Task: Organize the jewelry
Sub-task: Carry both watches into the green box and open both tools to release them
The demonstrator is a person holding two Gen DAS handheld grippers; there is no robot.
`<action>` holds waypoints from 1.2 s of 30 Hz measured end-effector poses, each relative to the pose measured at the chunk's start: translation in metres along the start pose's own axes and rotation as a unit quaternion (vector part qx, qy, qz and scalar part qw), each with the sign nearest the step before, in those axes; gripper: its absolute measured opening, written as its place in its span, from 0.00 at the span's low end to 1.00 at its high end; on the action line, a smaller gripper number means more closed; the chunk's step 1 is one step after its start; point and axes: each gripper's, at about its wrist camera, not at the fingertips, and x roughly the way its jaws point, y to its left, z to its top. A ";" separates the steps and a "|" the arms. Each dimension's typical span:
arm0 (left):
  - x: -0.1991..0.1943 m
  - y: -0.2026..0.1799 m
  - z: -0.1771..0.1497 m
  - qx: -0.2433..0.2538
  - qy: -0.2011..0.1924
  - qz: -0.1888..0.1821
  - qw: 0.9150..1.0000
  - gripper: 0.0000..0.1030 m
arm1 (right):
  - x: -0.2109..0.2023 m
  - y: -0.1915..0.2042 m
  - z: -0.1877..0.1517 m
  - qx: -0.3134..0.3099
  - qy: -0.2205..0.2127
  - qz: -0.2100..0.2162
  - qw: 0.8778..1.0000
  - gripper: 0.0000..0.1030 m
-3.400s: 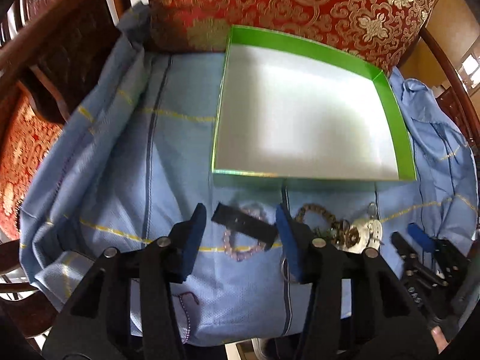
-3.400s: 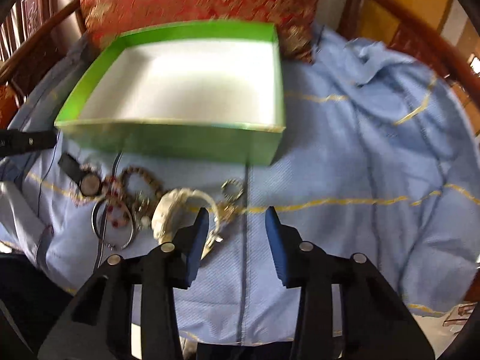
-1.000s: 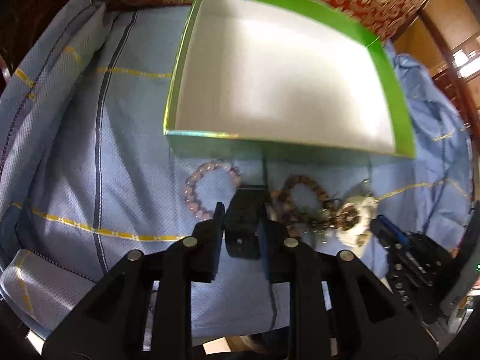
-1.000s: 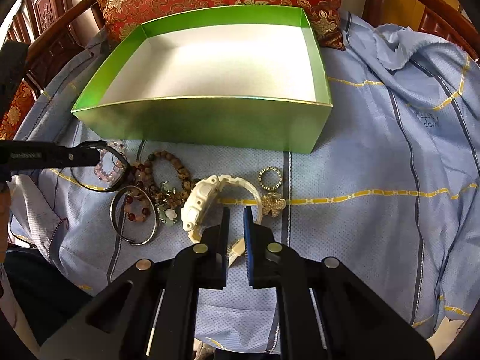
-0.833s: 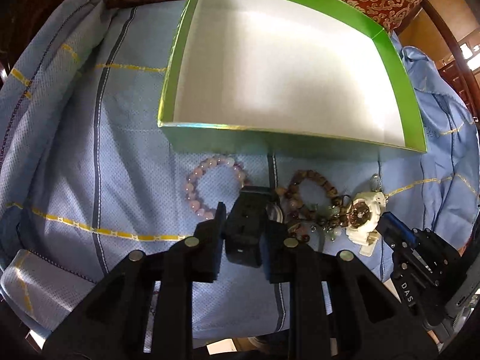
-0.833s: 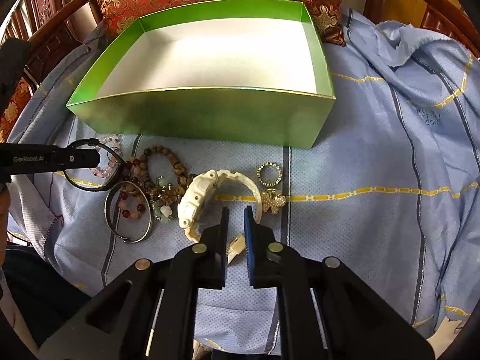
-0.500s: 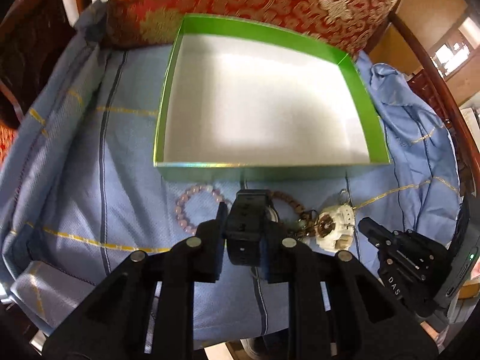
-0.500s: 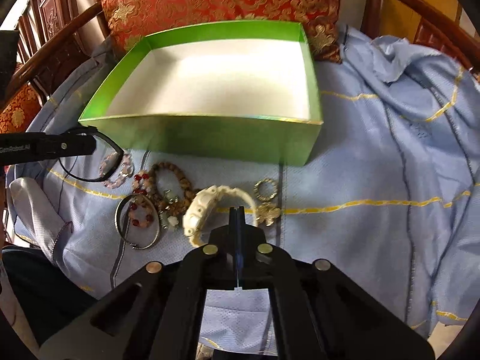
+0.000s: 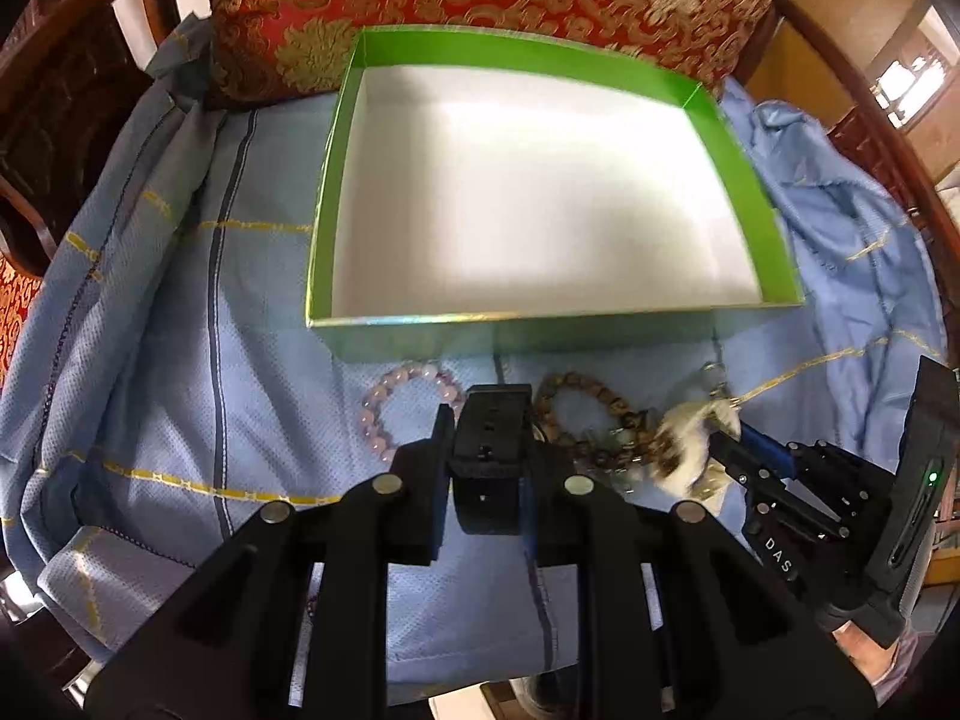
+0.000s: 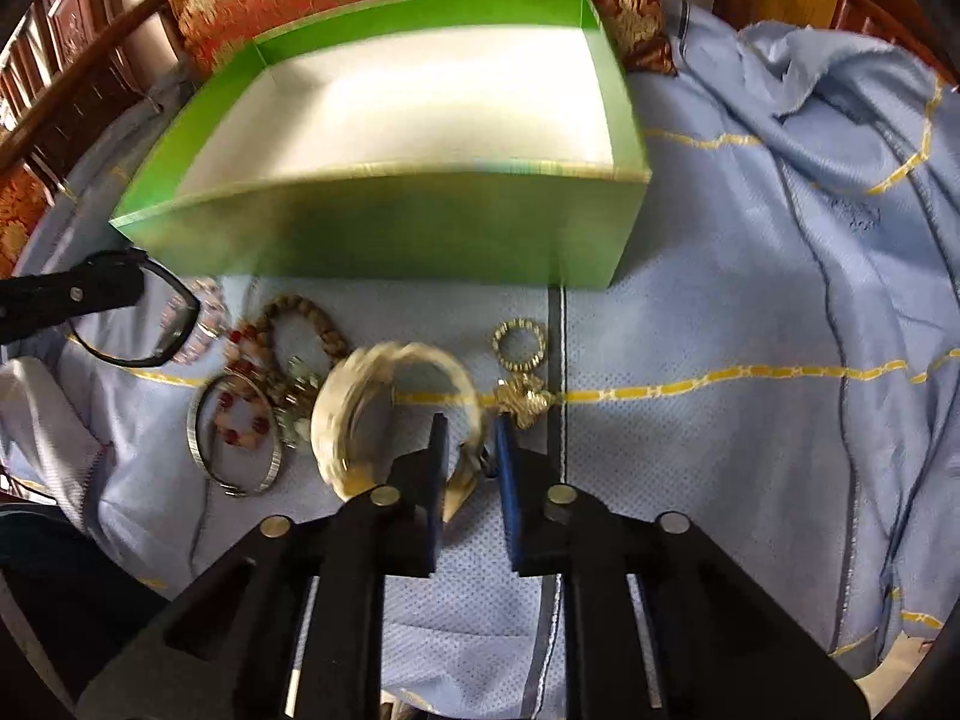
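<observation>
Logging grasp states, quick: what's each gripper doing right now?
Left gripper: closed on the black watch.
Right gripper: jaws part-open around the white watch strap; grip unclear.

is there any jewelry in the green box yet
No, the green box shows only its bare white floor; the bracelets lie on the blue cloth.

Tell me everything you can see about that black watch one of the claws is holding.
The black watch is pinched between the left gripper fingers by its matte, rubbery-looking strap, which has small holes. From the right wrist view its strap forms a closed dark loop hanging off the fingertips above the blue cloth, in front of the green box. Its dial is hidden.
</observation>
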 end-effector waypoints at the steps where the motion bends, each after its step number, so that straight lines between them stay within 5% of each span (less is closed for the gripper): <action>1: -0.006 0.000 0.000 0.000 -0.008 -0.005 1.000 0.19 | -0.006 0.000 0.001 -0.001 -0.005 0.004 1.000 0.10; 4: -0.025 -0.004 0.002 0.007 -0.031 -0.017 0.999 0.19 | -0.036 0.002 0.009 -0.010 -0.041 0.009 0.999 0.00; 12: -0.060 -0.008 0.025 0.005 -0.084 -0.060 0.995 0.19 | -0.086 0.006 0.042 -0.038 -0.108 -0.006 0.993 0.01; 15: -0.050 -0.014 0.021 0.013 -0.070 -0.048 0.996 0.19 | -0.070 -0.004 0.040 -0.039 -0.084 -0.036 0.995 0.23; 16: -0.044 -0.016 0.017 0.017 -0.064 -0.044 0.997 0.19 | -0.061 -0.007 0.036 -0.040 -0.071 -0.046 0.996 0.40; 17: -0.040 -0.017 0.015 0.018 -0.060 -0.040 0.997 0.19 | -0.047 -0.010 0.028 -0.038 -0.053 -0.056 0.996 0.48; 21: -0.031 -0.019 0.010 0.025 -0.048 -0.029 0.998 0.19 | 0.003 -0.019 0.009 -0.029 0.005 -0.054 0.998 0.44; 22: -0.031 -0.020 0.011 0.026 -0.048 -0.029 0.998 0.19 | 0.012 -0.020 0.007 -0.027 0.011 -0.051 0.998 0.27; 23: -0.031 -0.021 0.011 0.028 -0.048 -0.030 0.998 0.19 | 0.018 -0.022 0.006 -0.022 0.017 -0.038 0.999 0.21; 31: -0.037 -0.027 0.011 0.033 -0.057 -0.036 0.997 0.19 | -0.040 -0.015 0.013 -0.032 -0.044 0.007 0.999 0.16; 36: -0.063 -0.023 0.030 0.023 -0.092 -0.064 0.993 0.19 | -0.076 -0.008 0.048 -0.026 -0.103 0.033 0.994 0.16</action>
